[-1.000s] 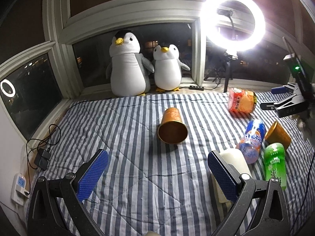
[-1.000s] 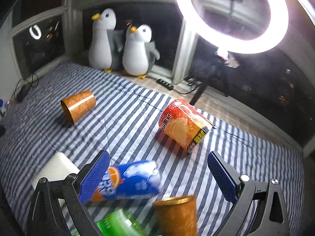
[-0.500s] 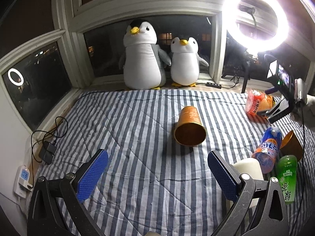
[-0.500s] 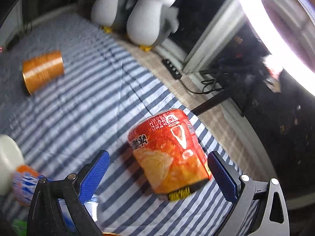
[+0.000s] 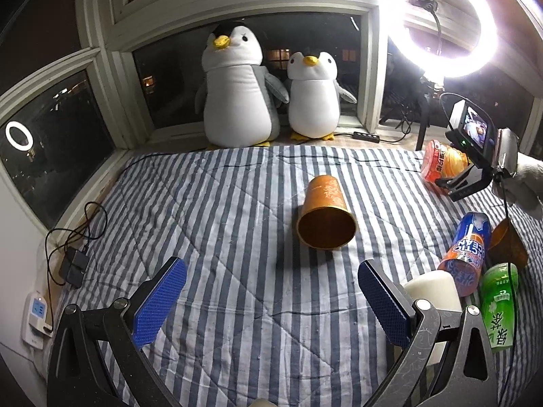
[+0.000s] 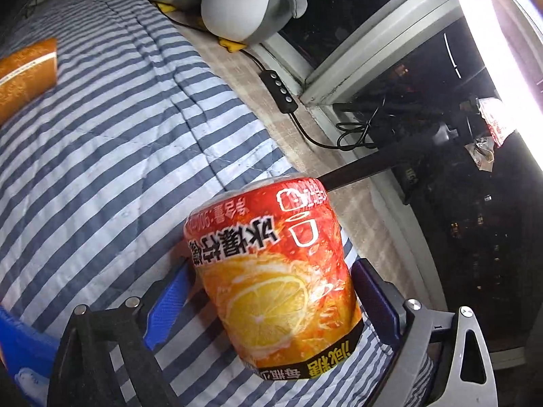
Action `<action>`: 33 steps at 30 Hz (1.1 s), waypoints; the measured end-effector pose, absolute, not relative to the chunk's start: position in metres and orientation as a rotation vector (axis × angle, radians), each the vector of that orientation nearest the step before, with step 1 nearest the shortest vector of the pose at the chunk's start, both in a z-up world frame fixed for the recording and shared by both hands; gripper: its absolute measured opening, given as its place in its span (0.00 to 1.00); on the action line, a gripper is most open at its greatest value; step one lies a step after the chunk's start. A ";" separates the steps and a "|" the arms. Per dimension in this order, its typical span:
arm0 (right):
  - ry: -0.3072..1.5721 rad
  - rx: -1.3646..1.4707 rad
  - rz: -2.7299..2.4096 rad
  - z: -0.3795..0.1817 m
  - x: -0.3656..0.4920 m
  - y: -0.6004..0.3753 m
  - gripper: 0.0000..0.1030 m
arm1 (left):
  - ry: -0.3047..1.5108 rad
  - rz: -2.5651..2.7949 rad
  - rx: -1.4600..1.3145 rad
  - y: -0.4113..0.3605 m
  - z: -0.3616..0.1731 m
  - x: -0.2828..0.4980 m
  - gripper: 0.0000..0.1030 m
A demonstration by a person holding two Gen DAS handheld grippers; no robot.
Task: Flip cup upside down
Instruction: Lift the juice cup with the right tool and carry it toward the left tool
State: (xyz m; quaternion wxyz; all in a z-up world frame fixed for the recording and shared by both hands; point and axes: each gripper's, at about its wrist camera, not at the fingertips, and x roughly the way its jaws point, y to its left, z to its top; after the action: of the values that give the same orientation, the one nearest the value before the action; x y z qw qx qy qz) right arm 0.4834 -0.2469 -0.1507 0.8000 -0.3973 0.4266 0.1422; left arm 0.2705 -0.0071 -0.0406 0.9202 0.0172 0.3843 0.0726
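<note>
A red-orange printed cup point(image 6: 275, 271) lies on its side on the striped blanket, between the fingers of my right gripper point(image 6: 271, 291). The blue pads point(image 6: 371, 288) stand close on both sides of it, still spread wide; whether they touch it I cannot tell. The same cup shows at the far right in the left wrist view point(image 5: 441, 162), with the right gripper point(image 5: 471, 183) at it. My left gripper point(image 5: 268, 291) is open and empty above the blanket, facing a gold-orange cup point(image 5: 325, 213) that lies on its side, mouth toward me.
Two plush penguins point(image 5: 237, 88) sit on the windowsill, a ring light point(image 5: 441, 23) at back right. A blue can point(image 5: 466, 247), green bottle point(image 5: 499, 305), white cup point(image 5: 431, 291) and another gold cup point(image 5: 507, 244) lie at right. Cables and a power strip point(image 5: 37, 315) lie at left.
My right gripper has moved in over the red-orange cup, which now sits between its fingers. My left gripper has shifted left and a little closer to the gold cup.
</note>
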 end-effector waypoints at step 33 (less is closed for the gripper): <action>0.637 -0.381 0.477 -0.030 0.215 -0.161 0.84 | 0.693 0.060 0.004 0.050 -0.042 0.149 0.99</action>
State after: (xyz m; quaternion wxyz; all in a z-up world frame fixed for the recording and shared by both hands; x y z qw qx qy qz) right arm 0.2145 -0.1614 -0.0297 0.9043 -0.1845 0.3081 0.2307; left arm 0.1486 0.0504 -0.0421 0.9401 0.0022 0.3395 0.0295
